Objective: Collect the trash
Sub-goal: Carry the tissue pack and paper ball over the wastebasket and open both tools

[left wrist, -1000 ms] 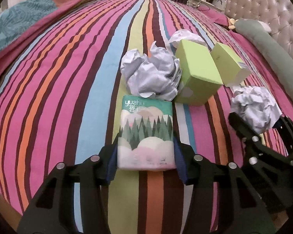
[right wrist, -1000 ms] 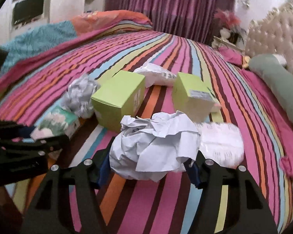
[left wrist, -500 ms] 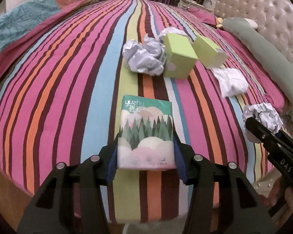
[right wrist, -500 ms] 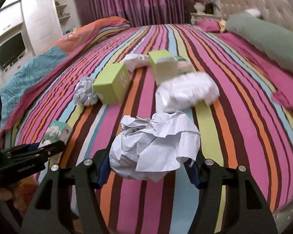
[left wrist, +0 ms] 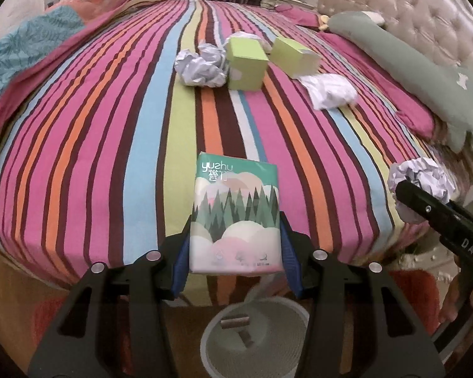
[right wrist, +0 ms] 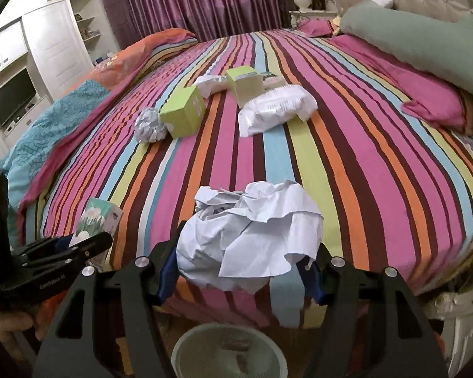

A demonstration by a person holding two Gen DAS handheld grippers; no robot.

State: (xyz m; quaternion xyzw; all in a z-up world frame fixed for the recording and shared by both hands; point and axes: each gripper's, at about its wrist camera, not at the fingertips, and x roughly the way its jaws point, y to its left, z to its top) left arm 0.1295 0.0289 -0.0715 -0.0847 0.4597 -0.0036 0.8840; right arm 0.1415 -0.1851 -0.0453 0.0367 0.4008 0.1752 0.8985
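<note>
My left gripper (left wrist: 235, 252) is shut on a green tissue pack (left wrist: 236, 214) printed with trees, held above the bed's front edge. My right gripper (right wrist: 241, 258) is shut on a crumpled white paper ball (right wrist: 252, 233). That ball (left wrist: 421, 182) and its gripper also show at the right of the left wrist view. A round white bin (left wrist: 255, 337) stands on the floor right below the left gripper; the bin (right wrist: 227, 351) also lies below the right gripper. On the striped bed (left wrist: 110, 119) remain a paper ball (left wrist: 201, 66), two green boxes (left wrist: 246, 61) and a white plastic bag (left wrist: 329, 91).
A green bolster pillow (left wrist: 410, 60) and a tufted headboard (left wrist: 410, 6) run along the right. A folded quilt (right wrist: 56, 116) lies at the bed's left side. White cabinets with a TV (right wrist: 12, 100) stand at the far left. A person's hand (right wrist: 12, 330) holds the left gripper.
Both grippers have drawn back from the trash pile to past the bed's edge, each still holding its item. The floor bin has come into view beneath them.
</note>
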